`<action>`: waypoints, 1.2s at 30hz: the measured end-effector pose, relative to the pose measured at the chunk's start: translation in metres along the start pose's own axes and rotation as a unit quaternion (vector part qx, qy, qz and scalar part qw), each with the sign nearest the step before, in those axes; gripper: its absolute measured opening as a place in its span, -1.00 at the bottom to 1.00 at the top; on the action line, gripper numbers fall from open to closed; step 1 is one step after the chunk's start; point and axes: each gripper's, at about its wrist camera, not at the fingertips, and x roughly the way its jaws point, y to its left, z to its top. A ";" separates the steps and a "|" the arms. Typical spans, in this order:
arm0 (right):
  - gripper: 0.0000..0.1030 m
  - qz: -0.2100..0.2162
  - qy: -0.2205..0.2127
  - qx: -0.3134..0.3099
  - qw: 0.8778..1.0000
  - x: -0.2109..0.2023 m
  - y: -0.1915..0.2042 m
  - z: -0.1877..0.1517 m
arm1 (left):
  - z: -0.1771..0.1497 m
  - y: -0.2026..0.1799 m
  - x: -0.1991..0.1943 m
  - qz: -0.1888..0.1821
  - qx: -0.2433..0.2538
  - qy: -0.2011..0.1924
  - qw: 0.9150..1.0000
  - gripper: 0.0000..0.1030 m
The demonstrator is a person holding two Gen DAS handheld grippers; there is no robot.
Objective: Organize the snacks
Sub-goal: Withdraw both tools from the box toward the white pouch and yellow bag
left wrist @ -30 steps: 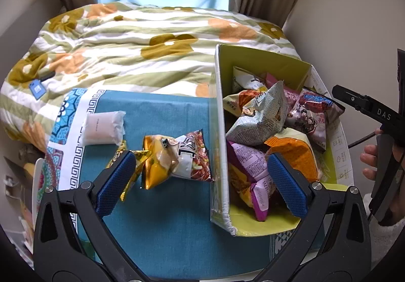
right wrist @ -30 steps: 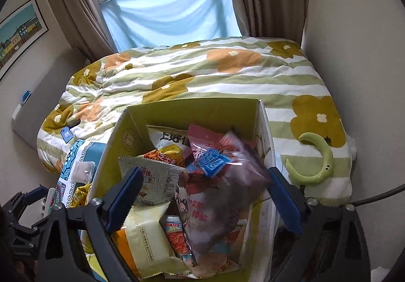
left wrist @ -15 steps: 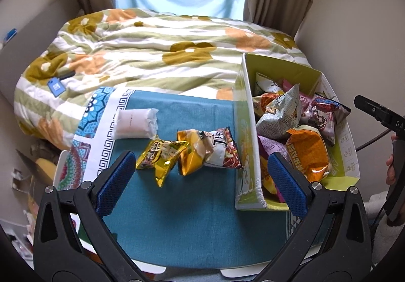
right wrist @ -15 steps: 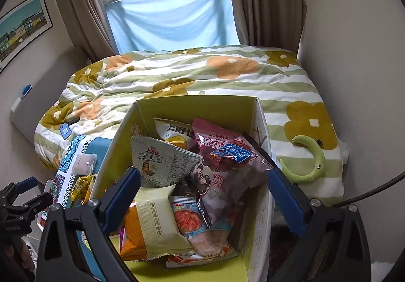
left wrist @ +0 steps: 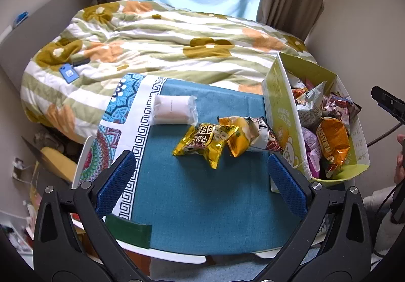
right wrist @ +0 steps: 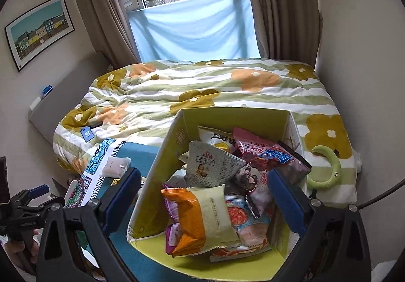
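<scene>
Blue-padded fingers of both grippers spread wide, holding nothing.

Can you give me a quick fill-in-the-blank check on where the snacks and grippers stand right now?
1. The left gripper is open and holds ____.
2. The white packet lies on the ____ cloth, outside the box.
3. The gold bag is ____ the box, to its left.
4. The orange and cream bag lies ____ the box, below the open right gripper.

Missing words: nothing; blue; outside; inside
</scene>
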 end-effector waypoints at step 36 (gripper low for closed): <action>0.94 -0.094 0.087 0.195 0.972 0.138 0.202 -0.068 | 0.094 0.115 0.170 -0.131 0.289 0.095 0.944 1.00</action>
